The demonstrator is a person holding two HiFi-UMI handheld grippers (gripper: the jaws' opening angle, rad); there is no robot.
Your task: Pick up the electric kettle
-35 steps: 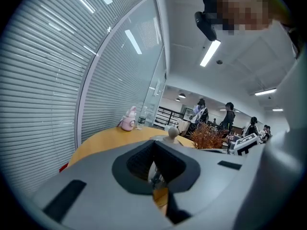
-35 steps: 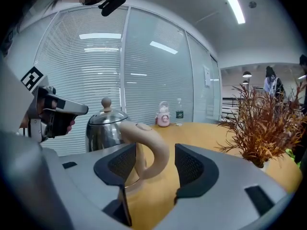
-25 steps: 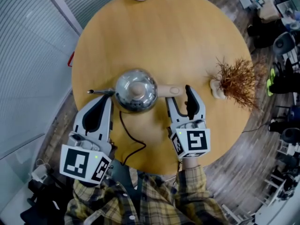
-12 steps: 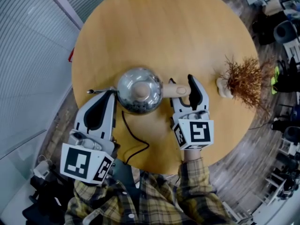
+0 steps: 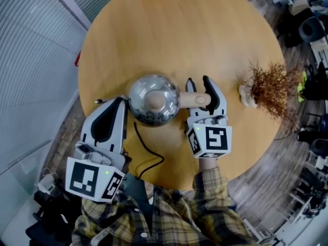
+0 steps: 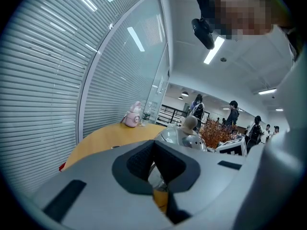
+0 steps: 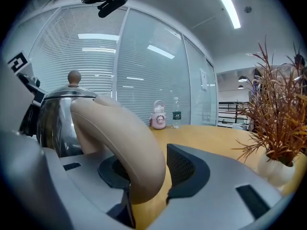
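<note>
— Where does the electric kettle (image 5: 152, 100) stand?
— Low on the round counter (image 5: 205, 29), its handle (image 5: 193, 99) pointing right into the right claw (image 5: 199, 83), whose jaws have just been closing but are not yet clamped.
— What crowds it?
— The left claw (image 5: 121, 102), clenched and empty, sits just beside it. A cord (image 5: 139, 140) trails toward the lower edge, and a dried plant (image 5: 266, 88) stands at right. Bare wood runs to the top.

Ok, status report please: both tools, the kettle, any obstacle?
Left tool shut, empty. Right tool just closing round beige curved handle of shiny steel electric kettle, not clamped yet. Black cord trails from it.
</note>
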